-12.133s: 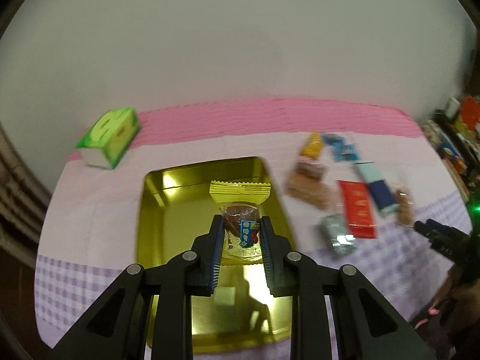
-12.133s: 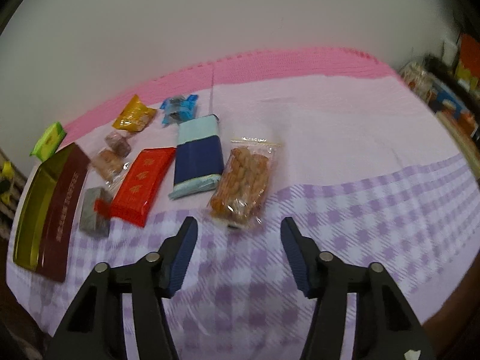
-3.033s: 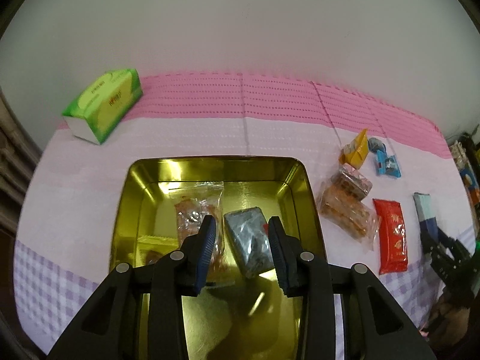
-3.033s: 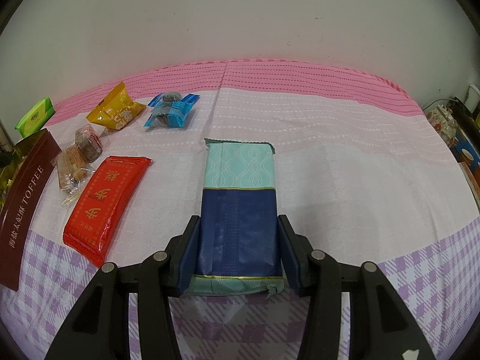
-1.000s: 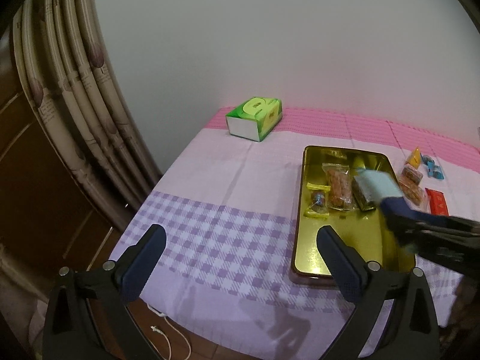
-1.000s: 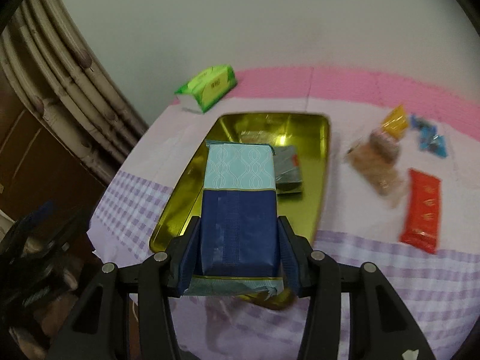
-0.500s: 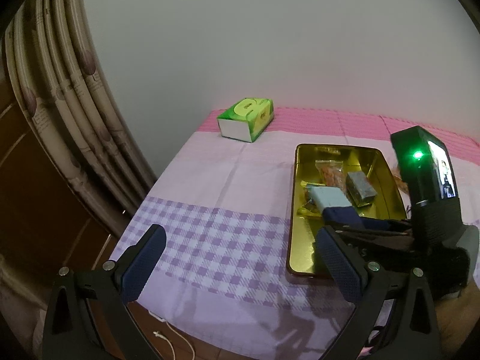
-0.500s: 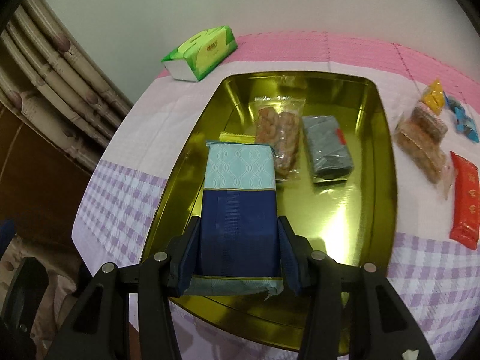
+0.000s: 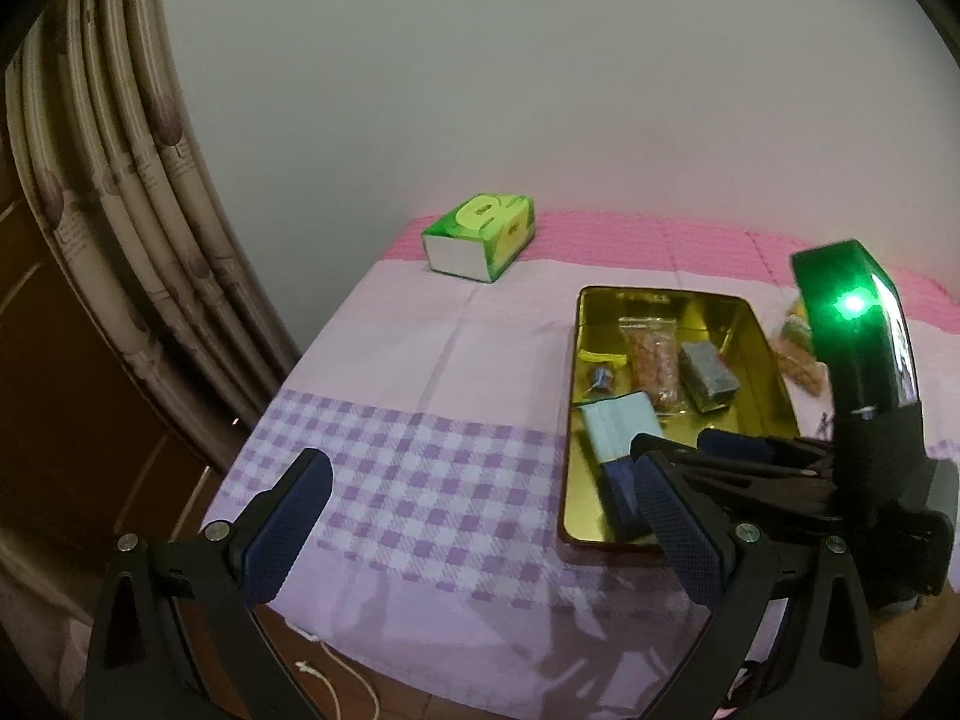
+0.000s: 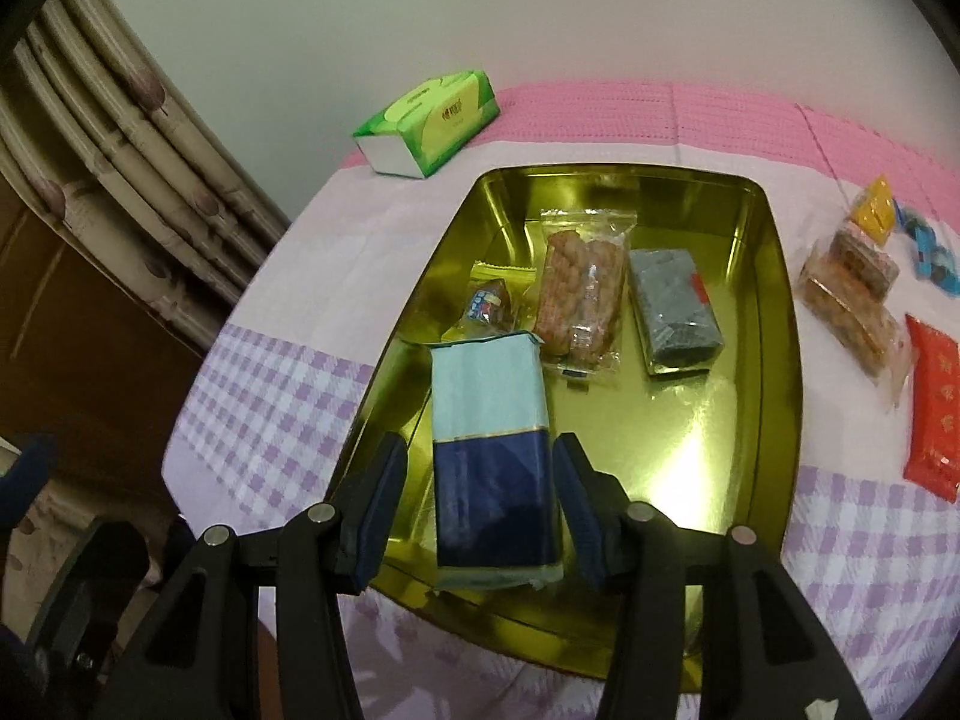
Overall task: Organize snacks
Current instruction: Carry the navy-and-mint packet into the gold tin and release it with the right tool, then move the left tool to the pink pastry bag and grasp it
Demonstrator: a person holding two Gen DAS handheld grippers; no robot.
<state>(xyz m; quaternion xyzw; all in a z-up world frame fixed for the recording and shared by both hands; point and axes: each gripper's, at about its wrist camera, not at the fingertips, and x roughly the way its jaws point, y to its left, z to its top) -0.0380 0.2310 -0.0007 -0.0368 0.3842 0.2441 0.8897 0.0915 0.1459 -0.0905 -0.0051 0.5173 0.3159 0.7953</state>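
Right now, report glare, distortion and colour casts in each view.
Right wrist view: bright glare on the gold tray floor; fisheye bends the tablecloth checks and darkens the corners. Left wrist view: dimmer; a green lamp blooms and tints its housing; the curtain bows.

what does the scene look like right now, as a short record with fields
tray: gold tin tray on a checked cloth
in tray: blue and teal packet, clear bag of brown snacks, grey packet, small yellow candy wrapper
outside tray: red packet, orange packet, blue candies, clear snack bags
right tongs: just been opening, a gap each side of the blue and teal packet
left tongs: wide open, empty
other: green tissue box
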